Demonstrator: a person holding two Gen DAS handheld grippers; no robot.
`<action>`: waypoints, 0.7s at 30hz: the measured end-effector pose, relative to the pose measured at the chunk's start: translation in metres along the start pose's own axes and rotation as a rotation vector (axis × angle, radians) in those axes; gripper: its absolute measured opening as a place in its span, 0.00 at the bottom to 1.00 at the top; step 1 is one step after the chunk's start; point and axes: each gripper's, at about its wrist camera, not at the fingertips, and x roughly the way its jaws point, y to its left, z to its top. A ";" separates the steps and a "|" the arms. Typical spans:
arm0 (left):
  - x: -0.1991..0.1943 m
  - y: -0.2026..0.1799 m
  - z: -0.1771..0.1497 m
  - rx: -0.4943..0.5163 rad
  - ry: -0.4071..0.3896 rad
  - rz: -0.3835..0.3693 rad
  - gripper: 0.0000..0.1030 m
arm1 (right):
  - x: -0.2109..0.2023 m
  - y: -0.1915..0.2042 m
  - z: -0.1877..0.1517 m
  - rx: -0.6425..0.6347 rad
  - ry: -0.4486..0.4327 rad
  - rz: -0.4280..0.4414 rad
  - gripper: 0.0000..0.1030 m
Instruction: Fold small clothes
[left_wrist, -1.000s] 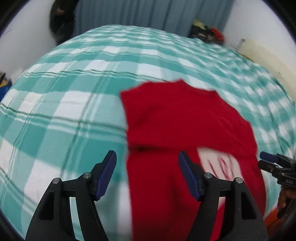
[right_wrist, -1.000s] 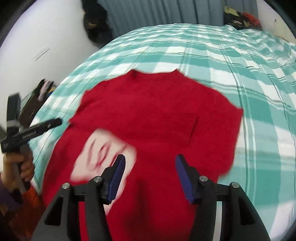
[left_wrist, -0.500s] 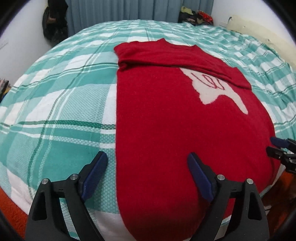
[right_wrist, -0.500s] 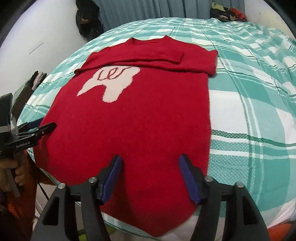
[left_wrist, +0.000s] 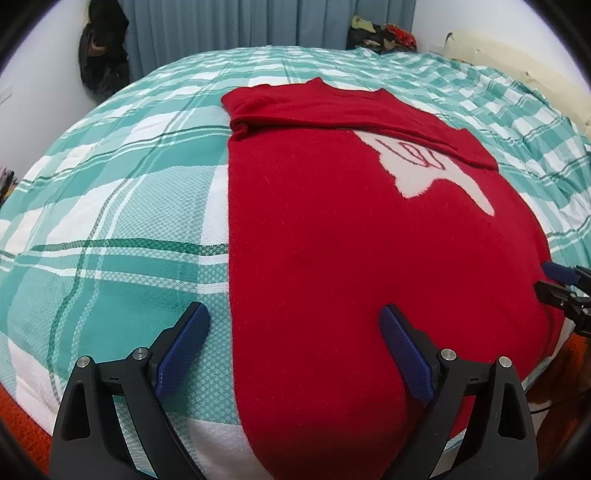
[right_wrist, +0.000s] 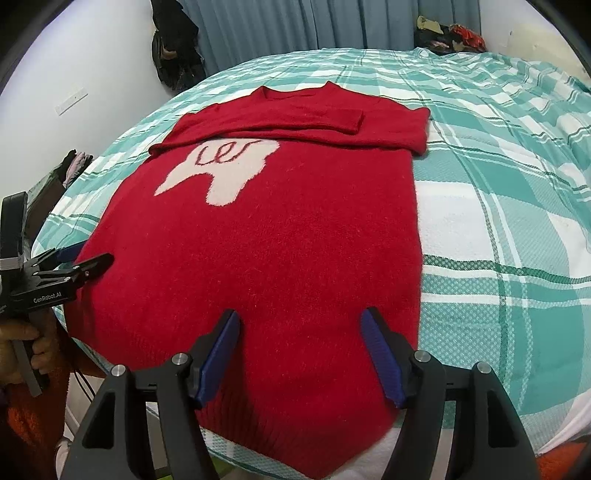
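Note:
A red sweater (left_wrist: 351, 236) with a white patch on its chest lies flat on the green checked bed, collar at the far end. Both sleeves are folded across the chest (right_wrist: 295, 122). Its hem hangs over the near bed edge. My left gripper (left_wrist: 295, 347) is open and empty above the hem's left corner; it also shows at the left of the right wrist view (right_wrist: 77, 264). My right gripper (right_wrist: 301, 350) is open and empty above the hem's right part; it also shows at the right edge of the left wrist view (left_wrist: 561, 284).
The checked bedspread (left_wrist: 110, 221) spreads wide on both sides of the sweater. Grey curtains (right_wrist: 277, 26) hang at the back. A dark bag (right_wrist: 173, 55) hangs on the left wall. A pile of clothes (right_wrist: 447, 37) lies at the far right.
Both grippers have pulled back from the sweater's upper part to its hem. The sweater now lies flat and still with the sleeves folded in. Both grippers stay open.

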 end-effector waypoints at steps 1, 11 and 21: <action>0.000 0.000 0.000 0.000 -0.001 0.001 0.92 | 0.000 0.000 0.000 -0.001 -0.001 0.000 0.67; 0.001 0.000 -0.001 0.006 0.003 0.005 0.93 | 0.002 0.001 -0.002 -0.016 -0.008 -0.002 0.70; 0.001 0.000 -0.001 0.006 0.003 0.005 0.93 | 0.002 0.004 -0.002 -0.023 -0.012 -0.008 0.71</action>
